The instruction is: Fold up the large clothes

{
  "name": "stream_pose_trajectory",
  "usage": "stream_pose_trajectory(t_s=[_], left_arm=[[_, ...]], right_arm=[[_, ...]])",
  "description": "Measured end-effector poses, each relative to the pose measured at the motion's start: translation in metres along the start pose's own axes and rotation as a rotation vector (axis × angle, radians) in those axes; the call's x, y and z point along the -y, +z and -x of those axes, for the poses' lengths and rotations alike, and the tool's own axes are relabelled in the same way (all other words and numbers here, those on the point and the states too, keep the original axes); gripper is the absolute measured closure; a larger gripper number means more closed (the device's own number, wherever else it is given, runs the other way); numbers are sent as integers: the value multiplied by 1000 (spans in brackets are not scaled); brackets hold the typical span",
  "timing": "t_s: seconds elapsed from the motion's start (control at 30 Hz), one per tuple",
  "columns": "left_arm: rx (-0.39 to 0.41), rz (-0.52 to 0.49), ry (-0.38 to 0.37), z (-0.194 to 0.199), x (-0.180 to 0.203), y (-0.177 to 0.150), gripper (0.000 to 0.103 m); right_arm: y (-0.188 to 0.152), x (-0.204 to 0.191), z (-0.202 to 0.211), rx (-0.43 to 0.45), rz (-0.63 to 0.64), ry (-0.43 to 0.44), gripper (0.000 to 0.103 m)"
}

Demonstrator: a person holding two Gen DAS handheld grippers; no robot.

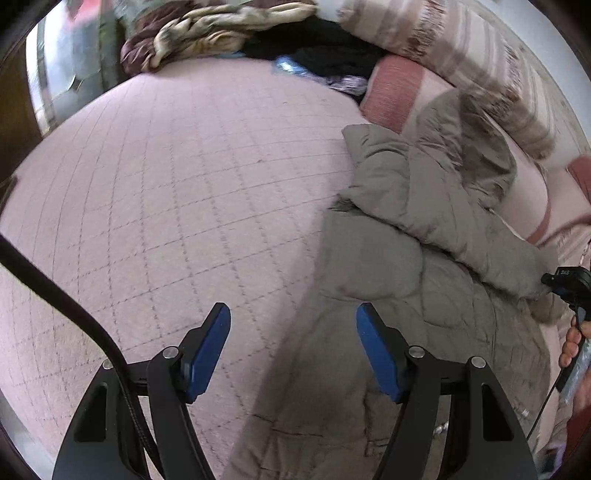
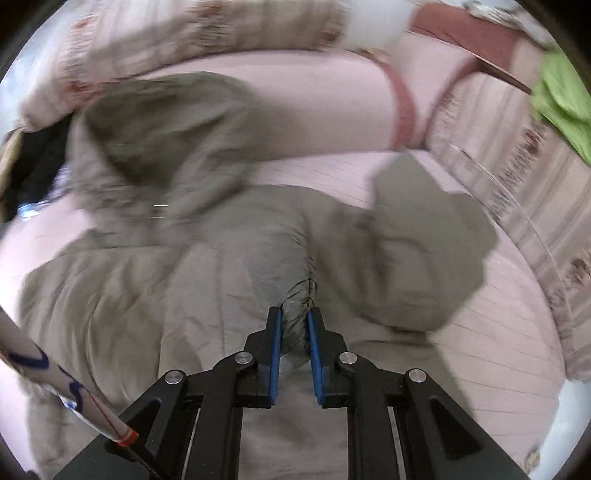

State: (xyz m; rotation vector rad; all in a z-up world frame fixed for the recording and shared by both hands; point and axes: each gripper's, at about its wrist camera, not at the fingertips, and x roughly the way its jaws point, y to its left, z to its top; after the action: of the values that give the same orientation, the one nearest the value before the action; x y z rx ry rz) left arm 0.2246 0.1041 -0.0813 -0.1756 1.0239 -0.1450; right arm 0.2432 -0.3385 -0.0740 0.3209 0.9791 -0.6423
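Note:
A large grey-brown padded coat lies spread on a pink quilted bed, partly folded over itself, with its fur-trimmed hood toward the pillows. My left gripper is open and empty, hovering over the coat's left edge and the bedspread. My right gripper is shut on a bunched fold of the coat, with fabric pinched between the blue pads. The right wrist view is motion-blurred. The right gripper also shows at the right edge of the left wrist view, held by a hand.
Pink and striped pillows line the head of the bed. A heap of dark and patterned clothes and blankets lies at the far side. A green cloth hangs at the upper right. A black cable crosses the lower left.

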Motion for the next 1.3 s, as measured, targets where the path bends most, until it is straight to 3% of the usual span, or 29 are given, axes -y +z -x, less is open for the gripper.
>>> stream_pose_trajectory(t_s=[0.13, 0.3, 0.6, 0.63, 0.67, 0.7, 0.73, 0.77, 0.87, 0.97, 1.17, 1.3], left_arm=[[-15, -51, 16, -5, 11, -4, 33], [-39, -85, 43, -18, 19, -7, 33], [-45, -96, 71, -21, 23, -11, 33], [-45, -98, 77, -21, 24, -12, 33], [-46, -101, 84, -20, 25, -14, 33], [-44, -105, 93, -20, 27, -16, 33], [-42, -111, 104, -18, 30, -18, 33], [-42, -115, 108, -17, 32, -20, 33], [-19, -137, 113, -4, 42, -28, 33], [-7, -144, 38, 13, 54, -40, 33], [-25, -208, -127, 36, 90, -76, 33], [14, -280, -153, 42, 112, -87, 33]], right_arm=[[-8, 18, -29, -56, -34, -6, 89], [-18, 3, -65, -92, -5, -50, 86], [-25, 14, -74, -80, -4, -12, 81], [-25, 10, -73, -73, 57, -42, 72], [-25, 8, -72, -66, 102, -82, 54], [-24, 8, -67, -54, 144, -129, 46], [-23, 10, -57, -34, 162, -136, 42], [-22, 18, -46, -20, 151, -89, 42], [-22, 52, -22, -28, 73, 39, 42], [-25, 100, -8, -59, 9, 115, 36], [-35, 227, -22, -104, -199, 60, 35], [-42, 303, -51, -145, -463, 149, 34]])
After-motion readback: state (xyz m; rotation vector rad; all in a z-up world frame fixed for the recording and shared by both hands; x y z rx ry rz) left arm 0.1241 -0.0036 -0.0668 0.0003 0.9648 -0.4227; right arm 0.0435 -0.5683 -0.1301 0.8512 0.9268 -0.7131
